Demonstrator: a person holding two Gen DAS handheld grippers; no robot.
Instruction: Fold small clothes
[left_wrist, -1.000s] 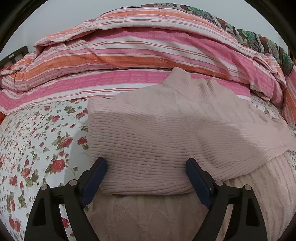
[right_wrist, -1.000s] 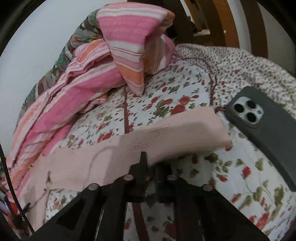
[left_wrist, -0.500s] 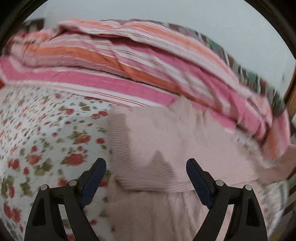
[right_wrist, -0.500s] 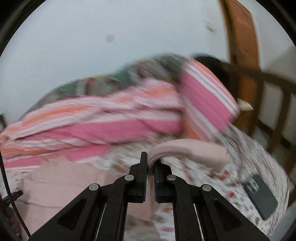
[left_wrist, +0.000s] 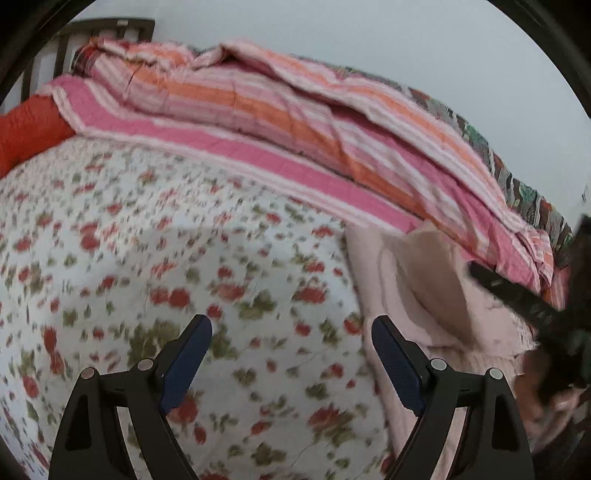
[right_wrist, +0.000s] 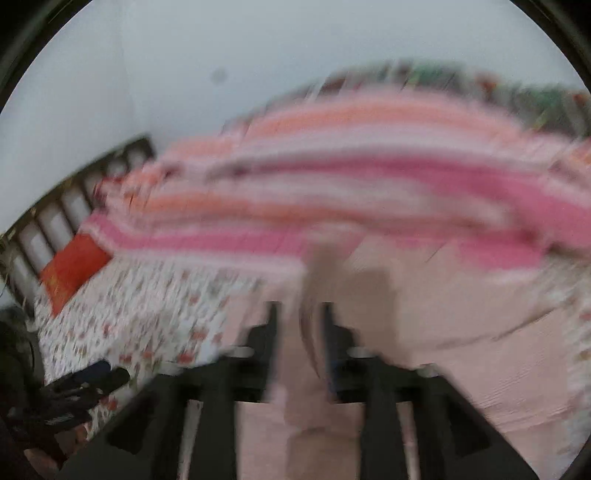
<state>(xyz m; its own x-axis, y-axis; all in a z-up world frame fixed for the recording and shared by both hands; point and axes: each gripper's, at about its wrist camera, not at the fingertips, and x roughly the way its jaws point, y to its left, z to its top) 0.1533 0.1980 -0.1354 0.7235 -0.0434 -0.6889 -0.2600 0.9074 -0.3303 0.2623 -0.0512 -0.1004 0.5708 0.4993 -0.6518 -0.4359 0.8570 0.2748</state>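
A pale pink knit sweater (left_wrist: 406, 280) lies on the bed, at the right of the left wrist view. My left gripper (left_wrist: 291, 328) stands wide open over the floral sheet (left_wrist: 147, 258), just left of the sweater's edge, with nothing between its fingers. The right wrist view is badly blurred. There my right gripper (right_wrist: 300, 310) hangs over the sweater's body (right_wrist: 480, 350). Its jaws are opening, and a strip of the pink sleeve (right_wrist: 301, 354) still lies in the gap between them. The right tool's black frame (left_wrist: 517, 295) shows at the right edge of the left wrist view.
A pink and orange striped quilt (left_wrist: 295, 122) is piled along the far side of the bed against a white wall. A red pillow (left_wrist: 29, 125) and a dark slatted headboard (left_wrist: 92, 33) stand at the far left. A dark patterned blanket (left_wrist: 524, 192) peeks from behind the quilt.
My left gripper slid left off the sweater onto the floral sheet. My right gripper swung the sleeve from the bed's right side over the sweater's body, and its shut jaws have parted.
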